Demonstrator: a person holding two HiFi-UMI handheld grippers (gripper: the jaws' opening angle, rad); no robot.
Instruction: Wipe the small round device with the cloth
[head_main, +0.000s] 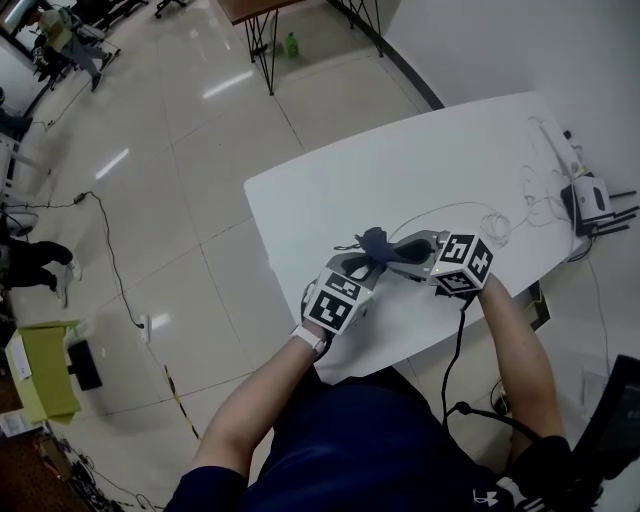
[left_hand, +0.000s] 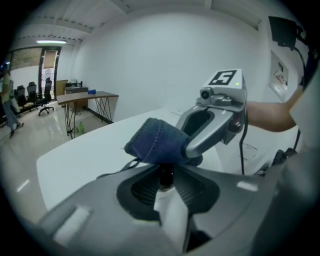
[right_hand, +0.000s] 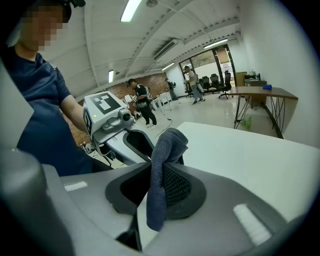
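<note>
Both grippers meet above the white table (head_main: 330, 190). My left gripper (head_main: 372, 262) is shut on a small dark device (left_hand: 164, 175); only a dark stub of it shows between the jaws, and a thin black strap (left_hand: 114, 173) hangs off to the left. My right gripper (head_main: 402, 250) is shut on a dark blue cloth (right_hand: 161, 165). The cloth (left_hand: 156, 144) lies draped over the device's far end, pressed there by the right gripper (left_hand: 194, 150). In the right gripper view the left gripper (right_hand: 134, 143) sits just behind the cloth's bunched top.
A white router (head_main: 590, 200) with black antennas and loose white cables (head_main: 500, 218) lie at the table's right end. The table's near edge runs under my forearms. A power strip (head_main: 145, 322) and cord lie on the floor at left. People (right_hand: 141, 102) stand far back.
</note>
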